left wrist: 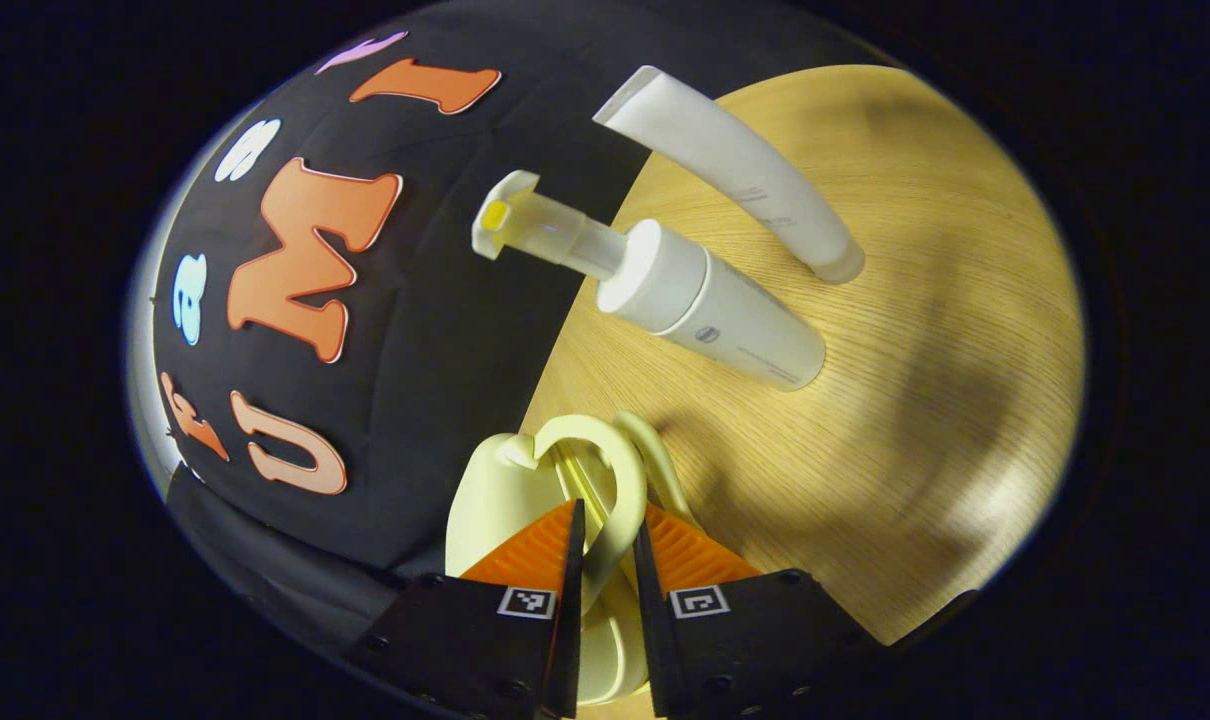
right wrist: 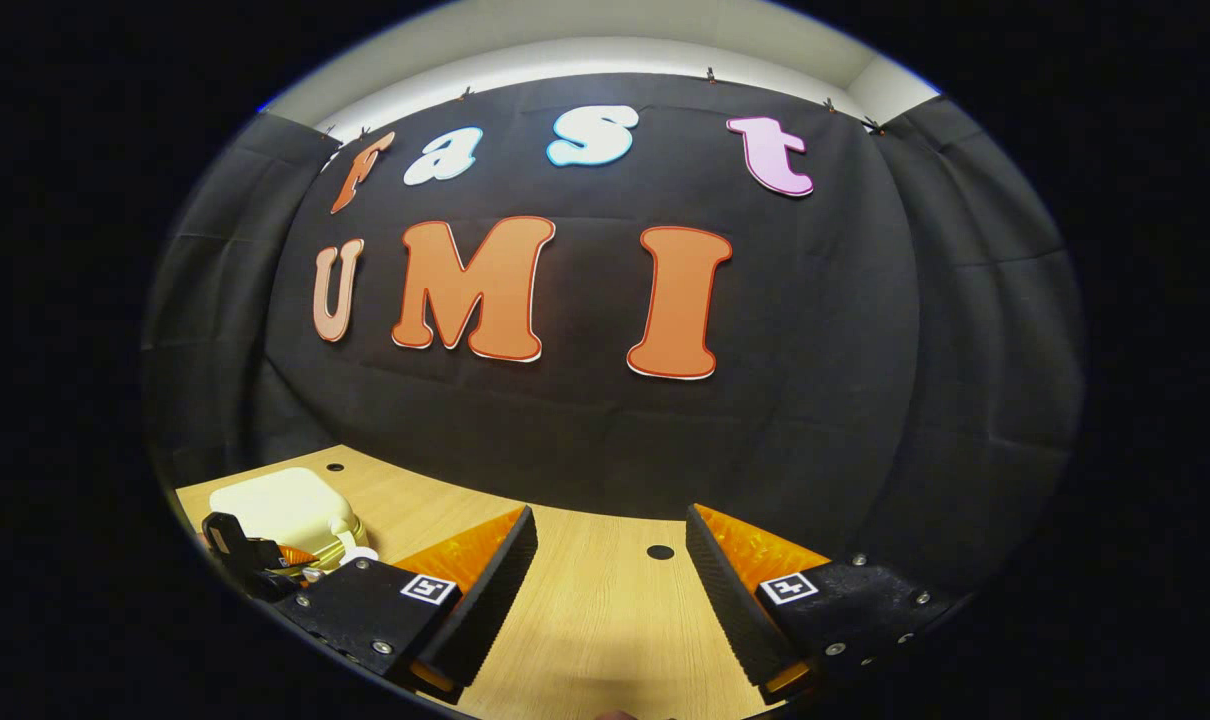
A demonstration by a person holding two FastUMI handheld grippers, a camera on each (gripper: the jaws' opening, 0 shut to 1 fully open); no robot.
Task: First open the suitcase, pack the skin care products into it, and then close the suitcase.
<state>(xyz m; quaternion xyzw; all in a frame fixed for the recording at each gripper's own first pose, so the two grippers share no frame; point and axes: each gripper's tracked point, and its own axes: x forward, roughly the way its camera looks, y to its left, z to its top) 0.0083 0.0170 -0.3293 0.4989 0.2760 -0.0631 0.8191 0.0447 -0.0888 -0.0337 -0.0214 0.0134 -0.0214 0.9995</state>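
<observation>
**Left gripper on the suitcase handle, products waiting on the table**

In the left gripper view the left gripper (left wrist: pixel 605 540) has its jaws closed on the loop handle (left wrist: pixel 605 470) of the small cream suitcase (left wrist: pixel 490 500), a rigid, light-looking shell best taken by that handle. On the wooden table (left wrist: pixel 865 420) beyond stand a pump bottle (left wrist: pixel 705 305) and a squeeze tube (left wrist: pixel 735 165): smooth and probably slippery, so grip mid-body. The right gripper (right wrist: pixel 610 560) hovers with jaws apart, holding nothing.

Ahead of your right tongs (right wrist: pixel 610 560) the tabletop (right wrist: pixel 595 610) lies open; pump bottle (left wrist: pixel 710 305) and tube (left wrist: pixel 735 170) stand beyond the suitcase handle (left wrist: pixel 600 480).
</observation>
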